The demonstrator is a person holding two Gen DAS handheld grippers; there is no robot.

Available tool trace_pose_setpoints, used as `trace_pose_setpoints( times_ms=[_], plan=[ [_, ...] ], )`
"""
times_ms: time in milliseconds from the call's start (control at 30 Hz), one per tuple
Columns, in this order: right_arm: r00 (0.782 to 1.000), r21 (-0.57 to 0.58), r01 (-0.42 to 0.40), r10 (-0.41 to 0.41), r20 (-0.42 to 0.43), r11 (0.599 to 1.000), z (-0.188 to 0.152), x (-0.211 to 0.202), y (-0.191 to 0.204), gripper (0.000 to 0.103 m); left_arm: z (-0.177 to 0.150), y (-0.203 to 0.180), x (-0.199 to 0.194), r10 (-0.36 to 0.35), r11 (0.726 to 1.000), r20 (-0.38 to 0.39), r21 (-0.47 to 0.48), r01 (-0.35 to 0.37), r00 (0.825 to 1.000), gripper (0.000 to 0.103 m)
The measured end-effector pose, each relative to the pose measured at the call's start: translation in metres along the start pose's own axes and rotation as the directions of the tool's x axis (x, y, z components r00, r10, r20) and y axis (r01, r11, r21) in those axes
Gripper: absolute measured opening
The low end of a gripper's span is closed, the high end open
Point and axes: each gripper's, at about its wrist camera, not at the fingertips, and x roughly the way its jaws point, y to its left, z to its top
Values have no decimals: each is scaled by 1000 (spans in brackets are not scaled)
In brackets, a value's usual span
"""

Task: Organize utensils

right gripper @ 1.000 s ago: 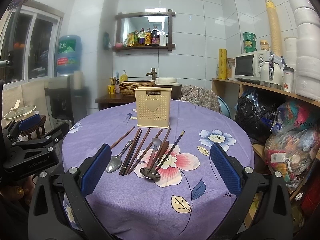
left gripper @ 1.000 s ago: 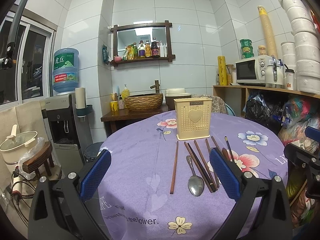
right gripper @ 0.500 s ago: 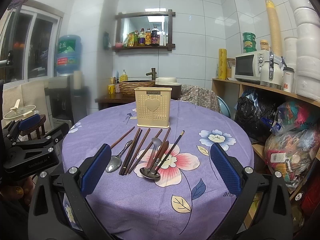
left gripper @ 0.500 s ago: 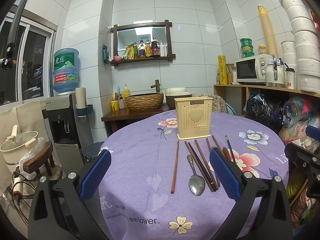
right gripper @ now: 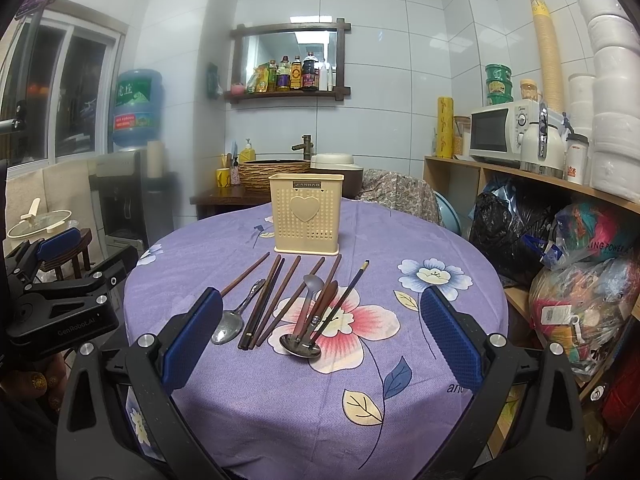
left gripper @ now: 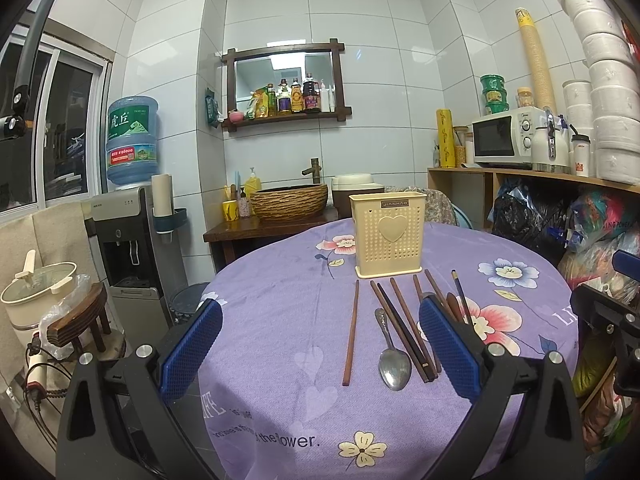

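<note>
- Round table (left gripper: 280, 280) with a purple floral cloth (right gripper: 400, 240); it bears all the utensils and the holder.
- Left gripper (left gripper: 320, 344): blue-padded tongs spread wide, released, holding nothing, hovering over the near edge of the table. Its black body also shows at the left margin of the right wrist view (right gripper: 60, 304).
- Right gripper (right gripper: 320, 340): tongs likewise spread wide and empty, hovering above the near part of the cloth, with the utensils lying between and beyond its pads.
- Utensil holder (right gripper: 306, 214), cream plastic, perforated, with a heart on its front; it stands upright toward the far side of the table, just behind the far ends of the utensils. Its inside cannot be seen.
- Chopsticks, brown wood: a single chopstick (left gripper: 351, 332) lies apart at the left of the group; a dark pair (left gripper: 400, 330) lies side by side just right of the left spoon; further loose sticks (right gripper: 288, 300) fan out to the right. All lie flat on the cloth, far ends pointing to the holder.
- Black chopstick (right gripper: 344, 298) with a pale tip, rightmost of the group, its near end resting over the bowl of the right spoon.
- Metal spoon, left (left gripper: 394, 364): bowl nearest the camera, handle toward the holder, between the single chopstick and the dark pair.
- Metal spoon, right (right gripper: 300, 346): lies on the pink flower print, crossed by sticks.
- Small spoon (right gripper: 312, 282), greyish, lying among the right-hand sticks.
</note>
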Motion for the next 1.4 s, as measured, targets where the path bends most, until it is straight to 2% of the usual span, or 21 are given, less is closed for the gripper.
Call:
trace_pose_setpoints(
  times_ms=[633, 733, 867, 1000, 1067, 1167, 1333, 1400],
  plan=[
    [1000, 0, -1, 1, -3, 1000, -1, 0, 0, 98, 0, 1, -1, 2, 1000, -1, 1, -2, 1000, 98],
    [1000, 2, -4, 4, -15, 1000, -2, 3, 1, 98, -3, 7, 1, -4, 1000, -22, -10, 3, 1000, 98],
    [999, 4, 0, 0, -51, 1000, -4, 12, 1, 98, -9, 18, 10, -28, 999, -88, -45, 24, 996, 98],
    [993, 1, -2, 2, -118, 1000, -8, 31, -4, 98, -15, 22, 28, -46, 999, -182, -38, 39, 982, 98],
    [987, -9, -2, 0, -163, 1000, -9, 50, -9, 98, -16, 24, 41, -82, 996, -230, -55, 71, 970, 98],
    [970, 7, 19, -17, -241, 1000, -10, 83, -23, 98, -15, 27, 66, -110, 993, -289, -78, 91, 951, 98],
    [945, 53, 55, -35, -326, 997, -6, 133, -50, 98, -7, 27, 108, -156, 988, -347, -59, 145, 925, 98],
    [931, 57, 78, -52, -363, 995, -3, 153, -57, 98, -4, 21, 131, -171, 984, -401, -19, 178, 900, 98]
  ],
)
